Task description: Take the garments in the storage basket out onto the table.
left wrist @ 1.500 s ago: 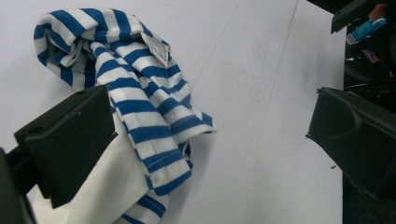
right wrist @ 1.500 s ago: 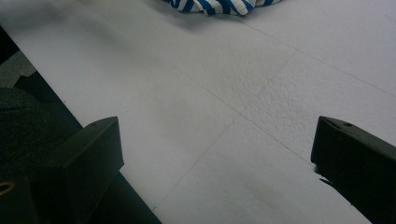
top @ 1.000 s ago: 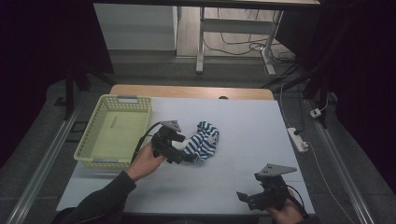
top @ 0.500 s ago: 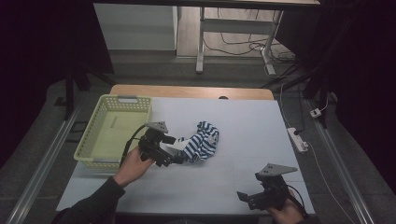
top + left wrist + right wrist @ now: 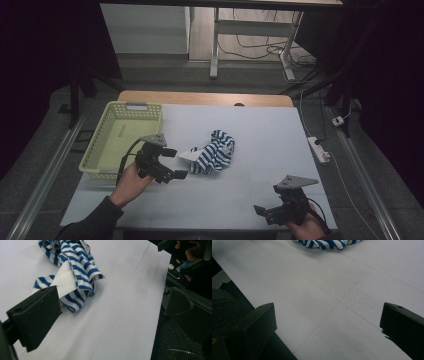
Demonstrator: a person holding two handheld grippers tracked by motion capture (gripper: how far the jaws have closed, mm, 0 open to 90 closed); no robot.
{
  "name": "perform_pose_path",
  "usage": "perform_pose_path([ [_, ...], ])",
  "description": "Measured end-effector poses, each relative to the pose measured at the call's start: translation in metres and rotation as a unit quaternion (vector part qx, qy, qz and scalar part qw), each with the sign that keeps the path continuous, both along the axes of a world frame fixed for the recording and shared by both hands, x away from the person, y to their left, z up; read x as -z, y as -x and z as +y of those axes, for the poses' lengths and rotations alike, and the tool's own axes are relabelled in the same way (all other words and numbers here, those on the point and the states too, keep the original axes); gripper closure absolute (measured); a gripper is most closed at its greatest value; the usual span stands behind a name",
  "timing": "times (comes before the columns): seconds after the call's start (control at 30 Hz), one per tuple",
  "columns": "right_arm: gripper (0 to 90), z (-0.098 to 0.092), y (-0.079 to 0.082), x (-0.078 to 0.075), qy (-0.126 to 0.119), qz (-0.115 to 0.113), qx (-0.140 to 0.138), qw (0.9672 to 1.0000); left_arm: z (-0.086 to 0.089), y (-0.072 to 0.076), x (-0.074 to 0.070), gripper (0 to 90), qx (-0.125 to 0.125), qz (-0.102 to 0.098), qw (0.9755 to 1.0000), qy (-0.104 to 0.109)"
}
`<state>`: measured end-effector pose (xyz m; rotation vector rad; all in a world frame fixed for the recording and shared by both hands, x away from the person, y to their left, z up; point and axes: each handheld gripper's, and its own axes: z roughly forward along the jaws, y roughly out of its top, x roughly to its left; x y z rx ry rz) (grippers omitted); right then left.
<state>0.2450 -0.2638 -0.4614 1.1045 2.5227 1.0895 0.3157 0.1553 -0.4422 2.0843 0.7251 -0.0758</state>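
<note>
Now, left gripper (image 5: pixel 172 163): held in the person's left hand (image 5: pixel 131 181) over the table (image 5: pixel 280 135), its jaws spread wide with nothing between them.
Striped cloth (image 5: pixel 214 156): blue and white, bunched in a loose heap on the table just ahead of the left jaws; a white corner of it points toward their gap, near the upper jaw tip, but whether it touches is hard to tell.
Left gripper view: the cloth (image 5: pixel 72 270) lies beyond and just beside the left-hand jaw, apart from the right-hand jaw; bare table runs between the two.
Right gripper (image 5: pixel 264 212): held in the person's right hand (image 5: pixel 306 230) at the near edge of the table, jaws wide apart and empty.
Right gripper view: the cloth (image 5: pixel 328 243) lies well ahead of these jaws, at the top edge, with plain table surface between.
Basket (image 5: pixel 97 150): pale yellow-green plastic, on the far side of the left gripper from the cloth, near the back of the hand.
Grippers to each other: well apart, the cloth lying much closer to the left jaws than to the right ones.
</note>
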Motion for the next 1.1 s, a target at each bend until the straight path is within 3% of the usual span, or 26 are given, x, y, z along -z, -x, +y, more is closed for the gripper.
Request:
perform_pose_path([
  [0.73,0.6,0.0,0.0,0.0,-0.003,-0.002,0.003,1.0,0.044,0.029,0.007,0.1,-0.06,-0.014,0.9981,-0.004],
  [1.1,0.6,0.001,0.0,0.0,0.003,-0.001,-0.001,1.0,0.069,0.044,0.017,0.0,-0.086,0.002,0.9963,0.009],
])
